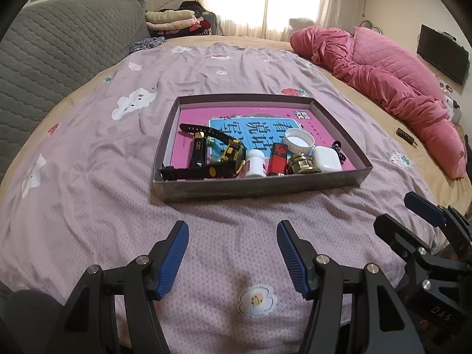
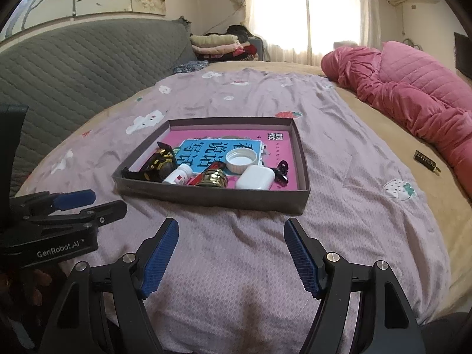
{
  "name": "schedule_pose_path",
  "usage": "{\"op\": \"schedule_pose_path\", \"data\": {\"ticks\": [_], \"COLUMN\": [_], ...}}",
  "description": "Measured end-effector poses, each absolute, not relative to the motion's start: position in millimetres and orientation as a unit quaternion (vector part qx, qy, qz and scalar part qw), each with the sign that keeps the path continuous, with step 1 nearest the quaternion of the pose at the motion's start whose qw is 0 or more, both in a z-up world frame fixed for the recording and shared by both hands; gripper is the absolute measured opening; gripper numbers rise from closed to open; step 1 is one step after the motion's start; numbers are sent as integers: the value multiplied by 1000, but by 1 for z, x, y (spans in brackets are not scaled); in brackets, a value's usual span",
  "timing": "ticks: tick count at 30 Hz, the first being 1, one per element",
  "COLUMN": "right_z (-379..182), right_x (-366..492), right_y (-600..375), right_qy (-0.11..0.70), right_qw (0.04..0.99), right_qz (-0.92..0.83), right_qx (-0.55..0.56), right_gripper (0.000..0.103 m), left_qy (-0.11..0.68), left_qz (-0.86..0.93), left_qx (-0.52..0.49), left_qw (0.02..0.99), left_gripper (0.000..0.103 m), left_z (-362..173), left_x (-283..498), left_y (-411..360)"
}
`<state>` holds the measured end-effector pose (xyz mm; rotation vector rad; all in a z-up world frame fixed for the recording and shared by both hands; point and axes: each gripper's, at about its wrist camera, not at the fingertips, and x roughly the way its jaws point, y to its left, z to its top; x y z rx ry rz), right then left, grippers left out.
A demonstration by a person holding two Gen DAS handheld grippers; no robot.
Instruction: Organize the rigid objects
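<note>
Two tools hang over the bed here, both spread wide and both with nothing between their blue pads; the left tool (image 1: 233,261) and the right tool (image 2: 231,256) point down at bare lilac sheet (image 1: 88,177), just short of the near wall of the shallow grey box (image 1: 259,190); side by side like that, each looks free to reach in without crossing the other.

Everything rigid already sits gathered in that box, crowded along its near edge on top of a pink book (image 1: 265,115) that lines the bottom; from the left, a black watch with yellow trim (image 1: 218,155), a small white pill bottle (image 1: 256,162) standing upright, a red lighter (image 1: 278,157), a brass-coloured round piece (image 1: 302,163), and a white earbud case (image 1: 326,159); a white ribbed cap (image 1: 299,140) lies open side up just behind them, and a dark hair clip (image 2: 281,172) rests beside the case.

One stray remains, I'd say: a small dark tag (image 2: 426,160) out on the tan blanket near the pink quilt (image 2: 413,88), well apart from the box, on the right tool's side; that looks the likely next fetch.
</note>
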<state>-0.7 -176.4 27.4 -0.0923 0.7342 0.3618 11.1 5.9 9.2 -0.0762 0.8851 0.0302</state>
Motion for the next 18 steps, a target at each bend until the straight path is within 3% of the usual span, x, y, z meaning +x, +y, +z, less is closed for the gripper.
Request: {"op": "schedule_pose_path", "data": {"ticks": [18], "right_z": [24], "right_x": [-13], "right_y": [-176], "right_qy": [368], "right_qw": [912], "right_qz": [180], "right_qx": [-36], "right_gripper": [75], "left_qy": [445], "left_qz": [16], "left_qx": [-43], "left_qw": [894], "left_gripper": [62], "left_z": [5], "left_x": [-4], "left_y": [3]}}
